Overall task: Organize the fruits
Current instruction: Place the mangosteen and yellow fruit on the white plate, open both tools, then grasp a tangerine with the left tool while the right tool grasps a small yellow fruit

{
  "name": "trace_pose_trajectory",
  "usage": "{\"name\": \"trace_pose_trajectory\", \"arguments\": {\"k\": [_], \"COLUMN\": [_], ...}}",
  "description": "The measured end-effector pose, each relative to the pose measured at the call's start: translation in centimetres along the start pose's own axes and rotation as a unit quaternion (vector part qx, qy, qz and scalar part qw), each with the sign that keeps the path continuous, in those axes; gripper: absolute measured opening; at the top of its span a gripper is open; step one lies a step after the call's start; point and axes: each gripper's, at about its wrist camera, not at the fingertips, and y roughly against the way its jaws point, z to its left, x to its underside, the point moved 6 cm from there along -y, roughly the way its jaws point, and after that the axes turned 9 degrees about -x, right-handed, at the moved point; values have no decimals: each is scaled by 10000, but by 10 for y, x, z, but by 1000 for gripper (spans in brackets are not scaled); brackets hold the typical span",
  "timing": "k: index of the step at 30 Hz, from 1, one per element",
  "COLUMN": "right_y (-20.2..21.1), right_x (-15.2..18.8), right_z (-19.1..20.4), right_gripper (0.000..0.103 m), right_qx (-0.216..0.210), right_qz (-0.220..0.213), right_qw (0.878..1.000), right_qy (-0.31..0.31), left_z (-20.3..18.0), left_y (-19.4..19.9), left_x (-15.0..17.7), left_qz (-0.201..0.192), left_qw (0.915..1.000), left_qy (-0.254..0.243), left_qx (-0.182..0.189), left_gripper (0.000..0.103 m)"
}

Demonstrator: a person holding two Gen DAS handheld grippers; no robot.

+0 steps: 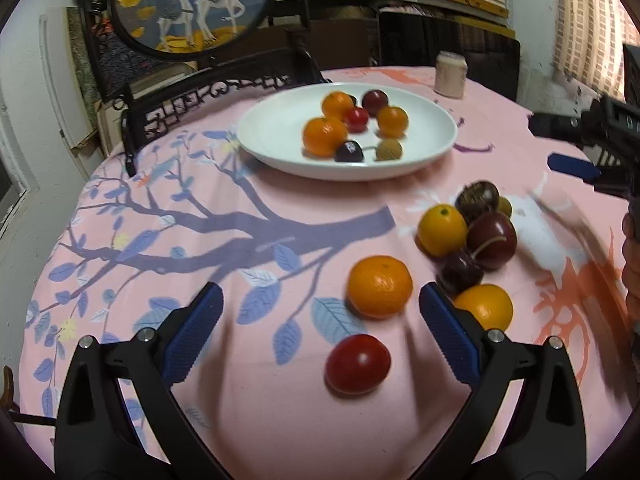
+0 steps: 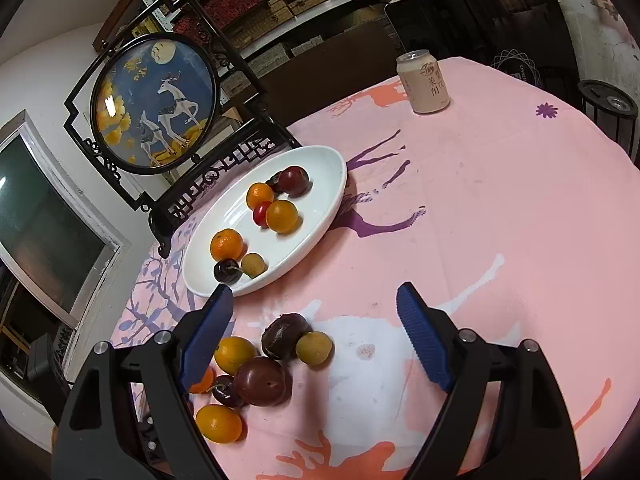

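A white plate point(image 1: 272, 136) point(image 2: 320, 176) at the back of the pink tablecloth holds several oranges, cherries and small fruits. My left gripper point(image 1: 320, 296) is open over the cloth. An orange point(image 1: 379, 286) and a red tomato point(image 1: 357, 364) lie loose between its fingers, touched by neither pad. To the right sits a cluster: an orange point(image 1: 442, 230), a dark plum point(image 1: 491, 240), a brown passion fruit point(image 1: 478, 200). My right gripper point(image 2: 314, 292) is open above that cluster, with the passion fruit point(image 2: 284, 334), a yellow fruit point(image 2: 314, 347) and the plum point(image 2: 262, 380) below it.
A beige drink can point(image 2: 423, 82) point(image 1: 451, 74) stands at the table's far side. A black carved stand with a round deer picture point(image 2: 152, 100) point(image 1: 192, 4) rises just behind the plate. Shelves with boxes fill the background.
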Motion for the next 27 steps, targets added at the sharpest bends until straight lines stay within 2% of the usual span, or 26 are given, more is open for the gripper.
{"name": "trace_pose_trajectory", "arguments": {"k": [4,11,15,19,23,27], "right_y": [0,-5,-6,-6,-12,-21], "right_x": [1,3,4,3,8,15], "right_z": [1,-3,-4,-4,-3,-6], "right_gripper": [84,84,84,84,84,82], "right_qx": [7,91,111,109,109,-118], "right_qz": [17,106,139,149,335,631], "right_qw": [10000,9999,9998,9998,9994,9978], "right_qy": [18,-30,-42,-31,25,-186], "left_z": [-8,-7,-1,20,27,20], "left_y": [-5,-21,-25,-26,-31,-39], "left_x": [1,-1,-2,-5,-3,1], "left_qz": [89,404,435,350,496,730], "left_qw": [9999,9991,9990,9976,9968,9959], "left_qy": [-128,37,56,236,421,255], "left_qx": [21,139,-53,-555,-461,-471], "left_gripper": [100,100,101,101,101,101]}}
